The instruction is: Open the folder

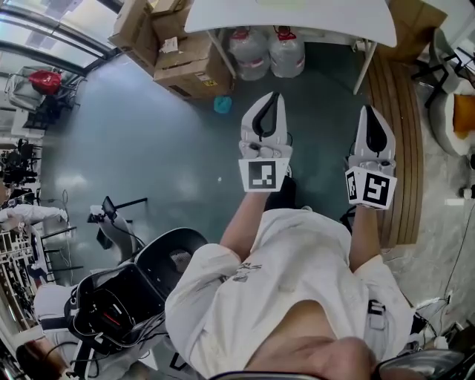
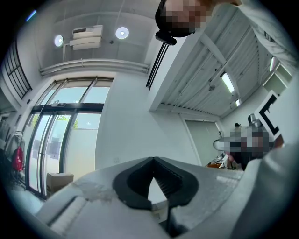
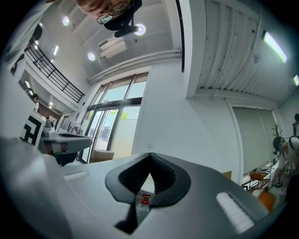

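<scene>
Two water jugs (image 1: 266, 50) under a white bench (image 1: 297, 22) beyond the left hand-held gripper (image 1: 277, 96); cardboard boxes (image 1: 182, 59) stacked further left.

No lettering is legible; labels on the cardboard boxes (image 1: 182, 63) are too small to read.

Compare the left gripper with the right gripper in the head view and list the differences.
The left gripper reaches further up the picture, towards the water bottles; the right gripper sits lower, beside the table leg. The left gripper's marker cube shows one face squarely; the right gripper's shows two faces across a corner. Both have jaws together with nothing between them.
</scene>
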{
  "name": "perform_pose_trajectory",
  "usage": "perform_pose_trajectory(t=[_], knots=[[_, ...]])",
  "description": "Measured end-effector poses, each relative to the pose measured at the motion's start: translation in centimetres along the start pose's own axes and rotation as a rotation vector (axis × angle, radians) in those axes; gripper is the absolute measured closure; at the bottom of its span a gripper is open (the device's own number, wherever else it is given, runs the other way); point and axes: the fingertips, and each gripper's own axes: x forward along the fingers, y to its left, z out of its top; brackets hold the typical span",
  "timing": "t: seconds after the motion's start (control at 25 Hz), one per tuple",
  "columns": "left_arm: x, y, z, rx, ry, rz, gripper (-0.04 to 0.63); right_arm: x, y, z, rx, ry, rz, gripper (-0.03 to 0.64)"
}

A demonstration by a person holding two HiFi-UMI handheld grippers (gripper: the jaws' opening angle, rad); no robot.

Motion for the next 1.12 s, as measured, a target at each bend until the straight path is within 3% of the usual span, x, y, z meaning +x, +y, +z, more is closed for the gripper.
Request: perform_pose_trajectory(t=[0.24, 0.76, 1.12], knots=[[3.2, 1.3, -0.7, -0.016, 0.008, -0.014, 0.595, 3.8, -0.4, 0.2, -0.009, 0.006, -0.007, 0.617], [11.2, 10.3, -5.4, -0.103, 0.015, -0.023, 0.595, 15.8, 2.9, -2.4, -0.037, 0.047, -0.031, 0.615], [14.6, 12.9, -5.7, -0.099, -0.018, -0.04, 0.595, 20.2, 2.5, -2.6, -0.055, 0.068, -0.064, 0.615]])
